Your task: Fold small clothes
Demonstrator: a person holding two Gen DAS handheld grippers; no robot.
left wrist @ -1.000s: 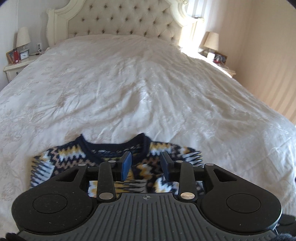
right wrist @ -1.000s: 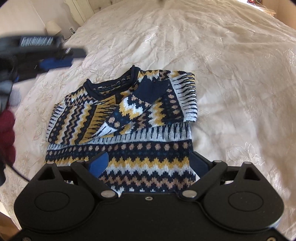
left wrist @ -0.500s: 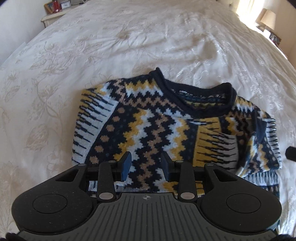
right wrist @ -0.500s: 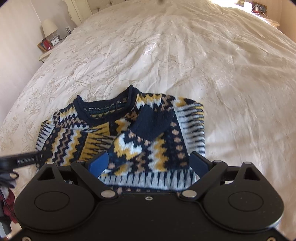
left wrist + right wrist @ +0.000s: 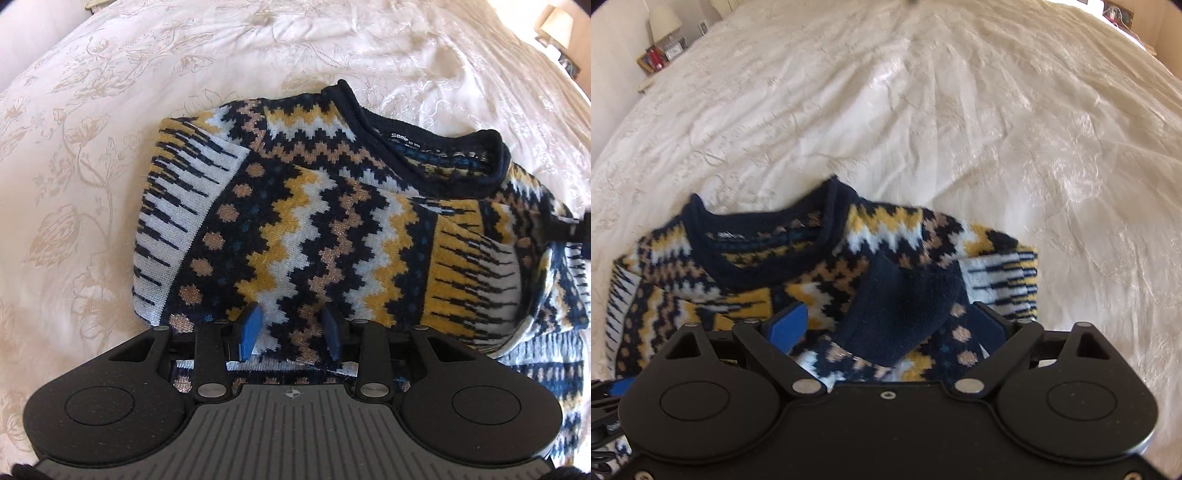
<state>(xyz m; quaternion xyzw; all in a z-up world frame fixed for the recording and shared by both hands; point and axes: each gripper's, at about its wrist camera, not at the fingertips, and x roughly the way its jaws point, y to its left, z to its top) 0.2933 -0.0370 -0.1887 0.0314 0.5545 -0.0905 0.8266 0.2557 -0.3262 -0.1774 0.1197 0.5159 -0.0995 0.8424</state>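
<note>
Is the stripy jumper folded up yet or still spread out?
Partly folded: the jumper has a sleeve with a navy cuff laid across its front on the bedspread.

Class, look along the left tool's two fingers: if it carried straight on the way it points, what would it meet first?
Most likely the patterned sweater on the bedspread: the left tool points steeply down at its zigzag folded sleeve, nothing between. How much gap remains is unclear.

left hand-held gripper (image 5: pixel 291 332): black body, ribbed grey plate, blue pads | right hand-held gripper (image 5: pixel 886 325): black, silver screws
</note>
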